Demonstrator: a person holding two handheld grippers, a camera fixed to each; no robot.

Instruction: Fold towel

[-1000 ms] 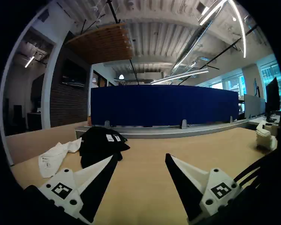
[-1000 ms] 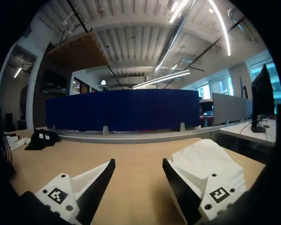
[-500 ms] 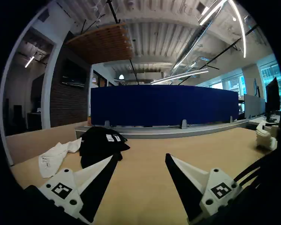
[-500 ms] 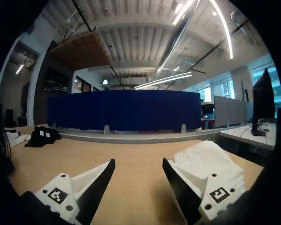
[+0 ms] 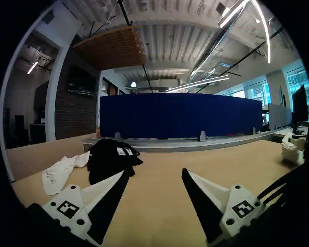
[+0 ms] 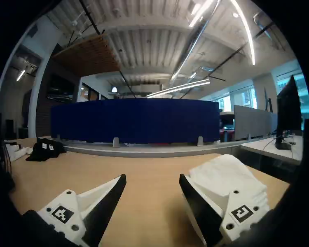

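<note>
White towel lies crumpled at the bench's left edge, ahead-left of your left gripper, whose fingers gape empty, like your right gripper's.

Left hand-held gripper: white plastic wedge fingers, black inner faces, dark screw holes.
Right hand-held gripper: same white-and-black build.
Markings: black-and-white square tag on each finger.
Cables: thin black cables at the left one.

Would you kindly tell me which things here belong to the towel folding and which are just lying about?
Job: stack of white towels, crumpled white cloth, probably the black cloth, left gripper, right gripper.
Lying about: blue partition, monitor.
</note>
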